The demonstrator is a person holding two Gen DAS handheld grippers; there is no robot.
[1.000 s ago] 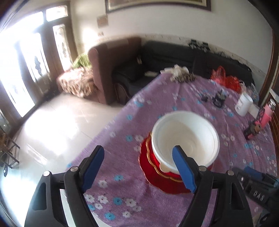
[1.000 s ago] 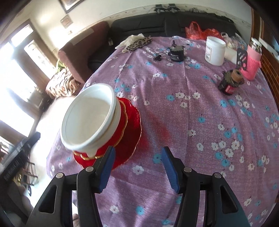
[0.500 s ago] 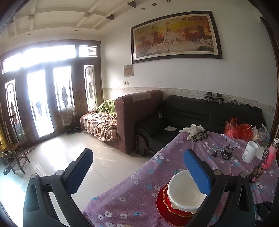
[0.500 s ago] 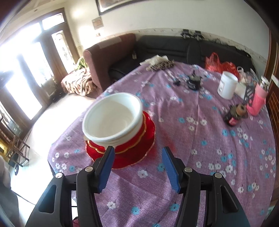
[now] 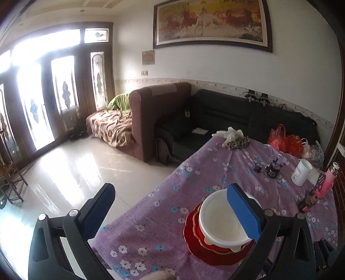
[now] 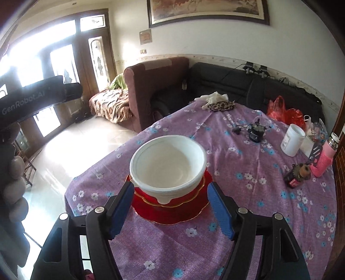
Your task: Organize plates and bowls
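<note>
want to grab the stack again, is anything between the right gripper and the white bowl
Nothing visible does. The right gripper, its jaws opening with nothing between them, faces the white bowl, which sits on the red plates; only bare purple tablecloth lies below. The jar and bottles stand far to the right.

Glossy white bowl (image 6: 168,163) on shiny red plates (image 6: 172,209); matt cloth tablecloth (image 6: 248,193).

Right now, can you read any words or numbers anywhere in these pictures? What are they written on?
"GenRobot.AI": pale letters on the black body of the left claw, seen from the right wrist view.
White jar: it has a label, too small to read.
Small dark bottle: red label, too blurred to read.
Horse painting: marks along the top edge, unreadable.
Small plaque on the wall: too blurred.
</note>
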